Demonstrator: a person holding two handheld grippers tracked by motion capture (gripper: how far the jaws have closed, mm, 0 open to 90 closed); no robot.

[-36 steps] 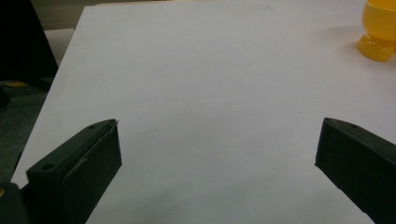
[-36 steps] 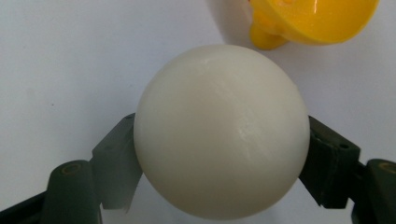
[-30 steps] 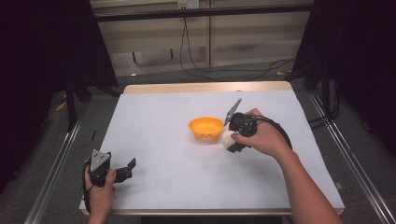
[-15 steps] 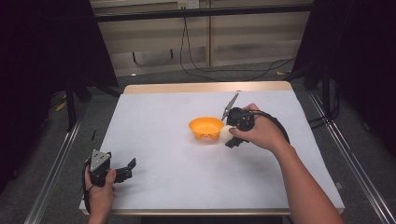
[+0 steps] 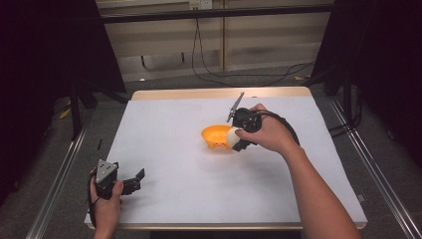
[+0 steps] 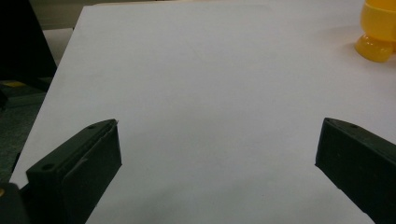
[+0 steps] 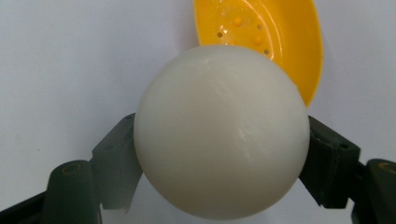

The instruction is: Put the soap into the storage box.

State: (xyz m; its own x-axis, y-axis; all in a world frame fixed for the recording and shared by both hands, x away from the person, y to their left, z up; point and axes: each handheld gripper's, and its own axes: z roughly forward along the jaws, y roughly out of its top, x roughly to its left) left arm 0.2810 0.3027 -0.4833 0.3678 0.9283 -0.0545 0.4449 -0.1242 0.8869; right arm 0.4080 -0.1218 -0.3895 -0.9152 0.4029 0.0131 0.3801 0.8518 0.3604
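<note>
An orange bowl (image 5: 215, 136) with small holes in its bottom stands near the middle of the white table (image 5: 169, 124). My right gripper (image 5: 234, 140) is shut on a white ball (image 5: 232, 138) at the bowl's right rim. In the right gripper view the white ball (image 7: 222, 130) sits between both pads, just in front of the orange bowl (image 7: 275, 37). My left gripper (image 5: 138, 178) rests at the table's front left corner, open with nothing between its fingers. From the left gripper view the orange bowl (image 6: 379, 29) appears far off at the top right.
A metal rail (image 5: 59, 174) runs along the table's left side and another (image 5: 370, 164) along its right. Black cables (image 5: 209, 55) lie on the floor beyond the table's far edge. A dark frame post (image 5: 74, 99) stands at the left.
My right gripper has carried the white ball a little up and toward the bowl's right rim. The left gripper has stayed where it was.
</note>
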